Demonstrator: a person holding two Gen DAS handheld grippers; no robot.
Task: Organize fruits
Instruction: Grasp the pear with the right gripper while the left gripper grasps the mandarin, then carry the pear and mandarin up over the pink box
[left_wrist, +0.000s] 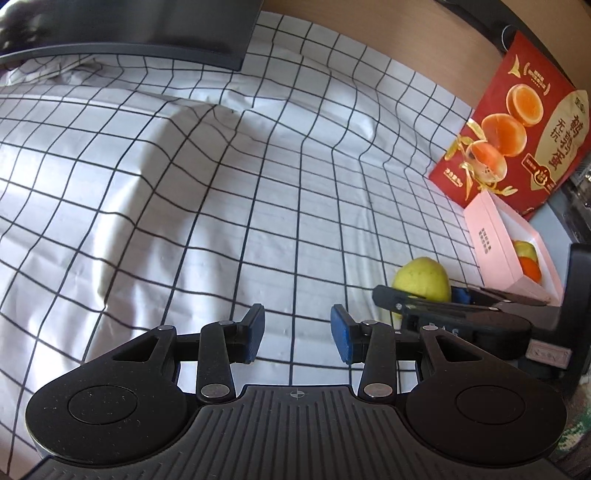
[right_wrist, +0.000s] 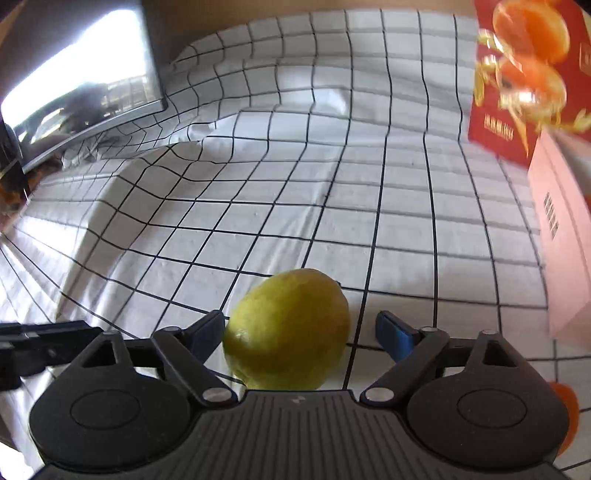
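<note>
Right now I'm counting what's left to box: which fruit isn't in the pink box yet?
The yellow-green lemon, lying on the checked cloth between the right hand-held gripper's open fingers. The other fruits sit inside the pink box.

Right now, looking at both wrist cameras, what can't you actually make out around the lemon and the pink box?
- Lemon, right wrist view: its underside and near end sit behind the right gripper body.
- Pink box, left wrist view: only two fruits show inside; its wall and the right gripper hide the rest.
- Red carton, right wrist view: blurred and cut by the frame edge, print unreadable.
- Orange fruit, right wrist view: mostly behind the gripper.
</note>
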